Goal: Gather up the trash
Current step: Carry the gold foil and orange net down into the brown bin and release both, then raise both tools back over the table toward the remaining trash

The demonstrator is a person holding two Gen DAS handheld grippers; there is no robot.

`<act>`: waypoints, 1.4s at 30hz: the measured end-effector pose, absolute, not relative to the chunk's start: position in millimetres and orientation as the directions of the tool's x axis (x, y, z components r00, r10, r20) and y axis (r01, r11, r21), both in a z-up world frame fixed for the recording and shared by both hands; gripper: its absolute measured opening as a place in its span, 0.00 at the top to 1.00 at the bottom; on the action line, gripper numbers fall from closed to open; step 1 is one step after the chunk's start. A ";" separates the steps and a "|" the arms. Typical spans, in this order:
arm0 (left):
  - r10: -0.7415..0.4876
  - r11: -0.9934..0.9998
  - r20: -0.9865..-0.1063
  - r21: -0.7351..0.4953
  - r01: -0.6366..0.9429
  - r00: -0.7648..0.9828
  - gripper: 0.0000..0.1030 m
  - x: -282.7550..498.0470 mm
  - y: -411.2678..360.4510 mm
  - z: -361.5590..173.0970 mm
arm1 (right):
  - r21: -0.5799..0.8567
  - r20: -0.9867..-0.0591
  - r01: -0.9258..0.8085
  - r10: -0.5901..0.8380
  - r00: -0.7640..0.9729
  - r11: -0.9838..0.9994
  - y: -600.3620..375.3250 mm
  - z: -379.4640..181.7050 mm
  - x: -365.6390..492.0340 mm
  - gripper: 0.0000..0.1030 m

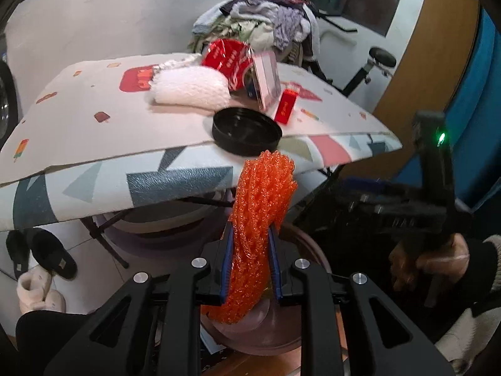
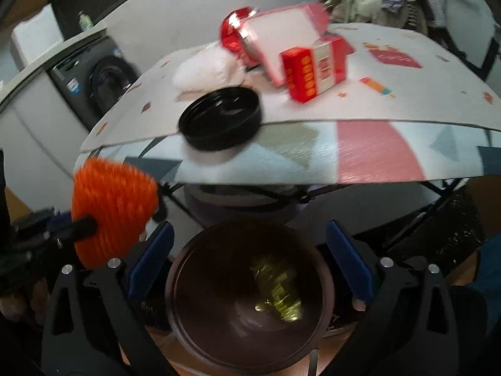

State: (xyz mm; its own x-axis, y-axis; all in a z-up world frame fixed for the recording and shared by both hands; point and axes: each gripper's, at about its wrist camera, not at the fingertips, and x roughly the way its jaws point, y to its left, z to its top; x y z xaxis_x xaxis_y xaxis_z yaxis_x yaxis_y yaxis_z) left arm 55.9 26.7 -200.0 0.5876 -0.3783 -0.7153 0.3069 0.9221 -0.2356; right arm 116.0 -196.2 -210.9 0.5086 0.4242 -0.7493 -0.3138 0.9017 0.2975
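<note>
My left gripper (image 1: 249, 232) is shut on an orange foam net (image 1: 263, 206), which hangs over a dark round bin (image 1: 313, 244) below the table edge. In the right wrist view the net (image 2: 112, 210) shows at the left. My right gripper (image 2: 250, 232) stands open right above the bin (image 2: 175, 269), nothing between its blue pads (image 2: 350, 263). A yellowish wrapper (image 2: 278, 294) lies at the bin's bottom. On the patterned table (image 1: 94, 119) lie a black lid (image 1: 247, 131), a red box (image 2: 316, 69), a shiny red wrapper (image 1: 225, 59), a white-faced box (image 1: 266, 78) and a white fluffy cloth (image 1: 191, 89).
The table edge overhangs the bin. Slippers (image 1: 53, 250) lie on the floor at the left. A pile of clothes (image 1: 263, 25) is behind the table, a stool (image 1: 380, 58) to its right. A washing machine (image 2: 103, 84) stands at the left.
</note>
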 end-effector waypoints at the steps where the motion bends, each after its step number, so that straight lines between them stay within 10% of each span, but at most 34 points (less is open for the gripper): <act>1: -0.375 0.922 -0.725 -0.229 0.311 0.578 0.80 57.5 24.1 -202.9 | 0.293 -0.745 -0.296 0.411 0.525 0.909 -199.6 -209.5 116.4 0.06; 13: -0.357 0.910 -0.796 -0.180 0.373 0.488 0.76 68.2 -2.7 -225.4 | 0.314 -0.746 -0.219 0.383 0.545 0.924 -218.0 -212.7 125.1 0.06; 15: -0.369 0.905 -0.791 -0.188 0.381 0.488 0.69 67.8 -3.2 -224.1 | 0.317 -0.746 -0.217 0.384 0.544 0.923 -218.2 -213.1 124.8 0.06; 17: -0.362 0.910 -0.790 -0.186 0.371 0.494 0.42 67.6 -1.8 -223.2 | 0.320 -0.747 -0.213 0.385 0.543 0.923 -218.9 -213.8 125.4 0.06; 22: -0.341 0.930 -0.763 -0.188 0.317 0.549 0.24 66.9 9.8 -215.3 | 0.326 -0.749 -0.203 0.383 0.541 0.923 -221.5 -215.0 126.1 0.06; 42: -0.233 0.971 -0.735 -0.134 0.200 0.637 0.08 69.8 27.6 -200.4 | 0.254 -0.788 -0.172 0.307 0.534 0.952 -217.9 -209.3 132.6 0.05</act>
